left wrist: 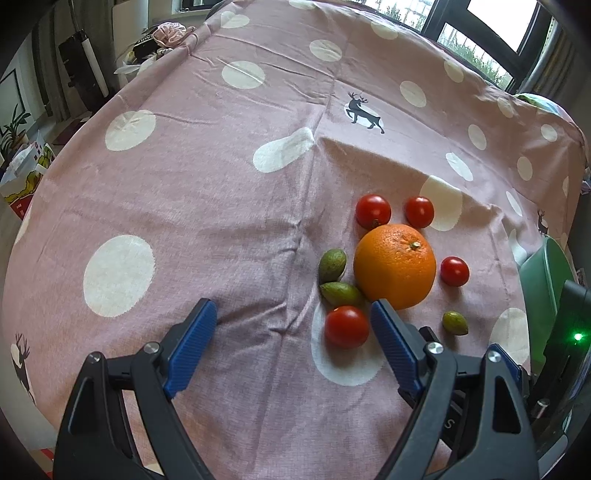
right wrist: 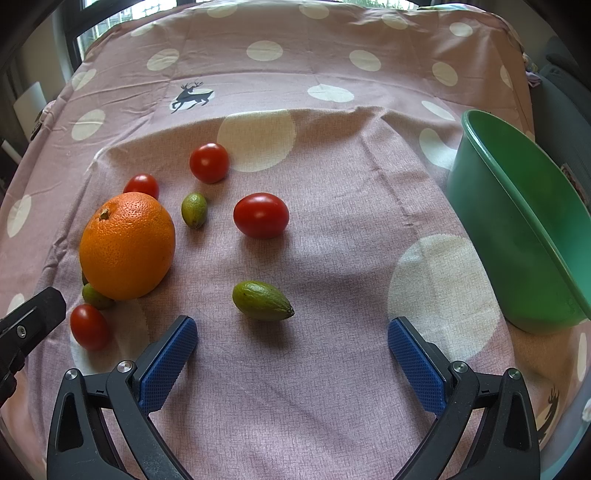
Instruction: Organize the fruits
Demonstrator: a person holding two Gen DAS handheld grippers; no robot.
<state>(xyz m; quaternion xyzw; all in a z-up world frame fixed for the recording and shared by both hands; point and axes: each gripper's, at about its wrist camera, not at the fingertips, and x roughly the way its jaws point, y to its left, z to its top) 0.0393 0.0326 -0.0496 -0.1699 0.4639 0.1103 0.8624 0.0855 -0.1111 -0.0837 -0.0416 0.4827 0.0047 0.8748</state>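
Note:
An orange (left wrist: 394, 266) (right wrist: 127, 245) lies on the pink dotted cloth (left wrist: 184, 192) among several red cherry tomatoes (left wrist: 346, 326) (right wrist: 261, 215) and small green fruits (left wrist: 332, 264) (right wrist: 261, 300). A green bowl (right wrist: 524, 229) stands at the right; its edge also shows in the left wrist view (left wrist: 543, 280). My left gripper (left wrist: 293, 314) is open and empty, its right finger beside the nearest tomato. My right gripper (right wrist: 291, 330) is open and empty, just short of a green fruit.
The cloth covers a table whose far edge (left wrist: 207, 33) meets windows (left wrist: 480, 33). Clutter and a box (left wrist: 26, 173) sit off the left side. The left gripper's body (right wrist: 26, 328) shows at the right wrist view's left edge.

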